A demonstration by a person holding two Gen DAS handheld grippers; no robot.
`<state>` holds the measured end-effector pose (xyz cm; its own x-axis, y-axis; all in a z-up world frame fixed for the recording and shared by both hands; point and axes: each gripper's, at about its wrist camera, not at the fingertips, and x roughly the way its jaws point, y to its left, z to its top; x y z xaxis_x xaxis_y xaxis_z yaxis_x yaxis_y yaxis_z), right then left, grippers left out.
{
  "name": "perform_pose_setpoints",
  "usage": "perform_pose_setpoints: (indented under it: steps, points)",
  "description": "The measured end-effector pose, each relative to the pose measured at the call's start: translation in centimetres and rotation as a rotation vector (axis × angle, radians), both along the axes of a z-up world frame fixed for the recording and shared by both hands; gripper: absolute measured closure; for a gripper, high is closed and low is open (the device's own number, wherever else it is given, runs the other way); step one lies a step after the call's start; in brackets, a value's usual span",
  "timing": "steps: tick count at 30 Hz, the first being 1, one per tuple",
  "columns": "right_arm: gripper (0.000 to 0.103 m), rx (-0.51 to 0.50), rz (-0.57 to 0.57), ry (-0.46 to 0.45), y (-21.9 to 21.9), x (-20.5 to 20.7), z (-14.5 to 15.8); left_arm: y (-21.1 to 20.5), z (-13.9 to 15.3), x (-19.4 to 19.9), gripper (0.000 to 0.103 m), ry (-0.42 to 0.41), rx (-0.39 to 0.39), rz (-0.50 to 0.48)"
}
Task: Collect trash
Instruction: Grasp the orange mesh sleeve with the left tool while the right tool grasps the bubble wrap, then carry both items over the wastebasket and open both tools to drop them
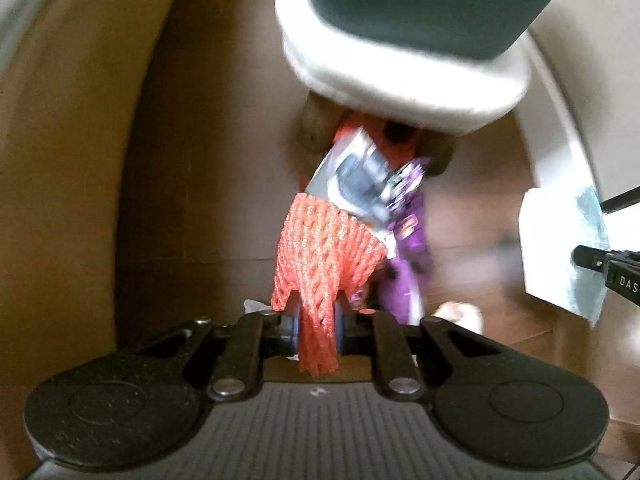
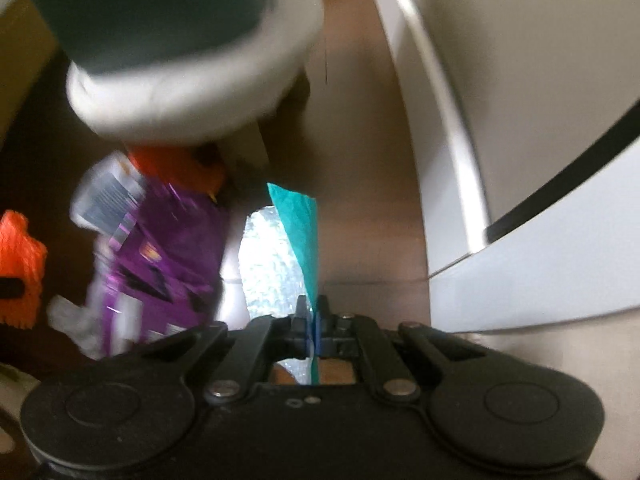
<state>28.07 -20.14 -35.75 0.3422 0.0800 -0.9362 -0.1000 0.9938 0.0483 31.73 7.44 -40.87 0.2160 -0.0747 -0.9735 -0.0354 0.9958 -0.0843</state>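
Left gripper [image 1: 316,322] is clamped on an orange-red foam mesh fruit sleeve [image 1: 320,248], the netting pinched between its blue pads and hanging out on both sides. Right gripper [image 2: 311,320] is fully clenched on a thin teal-and-silver foil wrapper [image 2: 292,240], teal face on one side, crinkled silver on the other; the same wrapper shows at the right edge of the left wrist view [image 1: 560,248] with the right gripper's black tip on it. Step in hand, as I read it: both pieces are picked and carried in the air, pick phase done, transport to a bin pending. No bin or trash bag can be identified in either view, so the drop target is unknown; next move calls for finding it, bringing both grippers over its opening and releasing, one at a time if the opening is narrow. More trash still lies on the brown wooden floor [image 1: 200,200]: a purple shiny snack bag [image 2: 160,256], a grey-white printed packet [image 1: 352,176] on top of it, something orange [image 2: 172,164] behind, a white crumpled scrap [image 2: 68,316] nearby. Above them sits a dark teal cushioned piece with a thick white rim [image 1: 400,60] on short brown legs, probably a stool, not a container. Heavy blur, details uncertain.
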Motion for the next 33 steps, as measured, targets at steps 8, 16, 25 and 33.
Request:
perform_pose_setpoints:
  steps: [8,16,25,33]
  points:
    - [0.102,0.072,0.008,-0.150,0.1,-2.4,13.3,-1.1,11.8,-1.8,0.088,-0.133,-0.038,-0.009]
    - [0.102,0.130,0.012,-0.281,0.3,-4.6,23.7,-1.8,22.0,-2.9,0.088,-0.277,-0.032,0.002]
    - [0.102,0.132,0.065,-0.432,1.6,-4.6,32.0,-2.9,31.0,-2.0,0.088,-0.429,-0.041,0.036]
    - [0.102,0.109,0.091,-0.529,3.2,0.2,36.2,-4.0,36.3,2.7,0.088,-0.518,-0.024,0.035]
